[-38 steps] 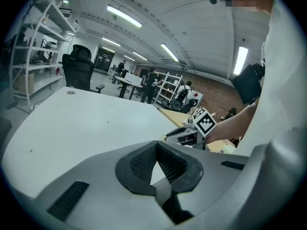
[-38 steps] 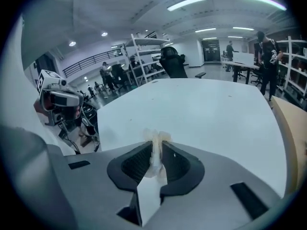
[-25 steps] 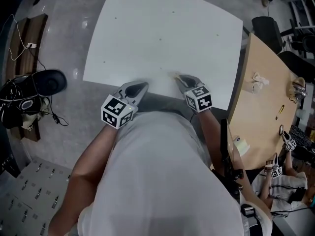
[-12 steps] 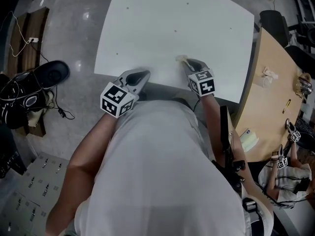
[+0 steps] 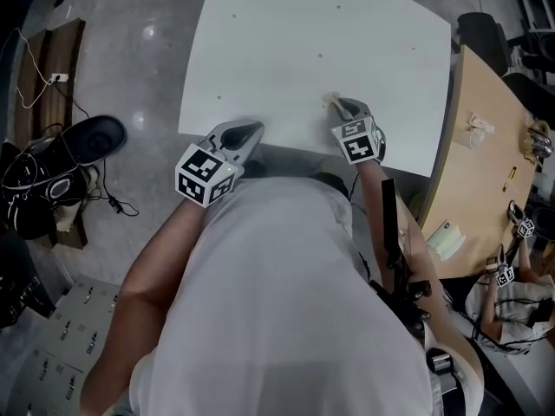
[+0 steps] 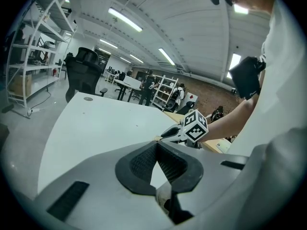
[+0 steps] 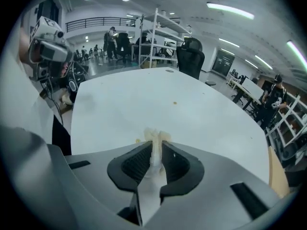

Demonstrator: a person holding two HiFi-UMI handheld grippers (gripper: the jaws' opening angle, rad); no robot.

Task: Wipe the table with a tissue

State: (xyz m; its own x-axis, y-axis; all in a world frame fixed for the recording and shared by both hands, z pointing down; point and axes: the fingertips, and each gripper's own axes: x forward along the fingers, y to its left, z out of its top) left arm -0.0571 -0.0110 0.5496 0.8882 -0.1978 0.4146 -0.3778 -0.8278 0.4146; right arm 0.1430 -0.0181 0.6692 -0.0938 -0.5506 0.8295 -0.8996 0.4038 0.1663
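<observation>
The white table fills the top of the head view, with a few small specks on it. My right gripper reaches over its near edge, shut on a crumpled white tissue that touches the tabletop. In the right gripper view the tissue sticks out between the pads, with a yellowish crumb just beside it. My left gripper hovers at the near edge, to the left. Its jaws meet at the tips with nothing between them.
A wooden table adjoins on the right, with a crumpled tissue on it. A black office chair stands behind it. A black chair base and cables lie on the floor at the left.
My right gripper has pushed the tissue farther onto the table, away from the near edge. The left gripper has stayed at the edge.
</observation>
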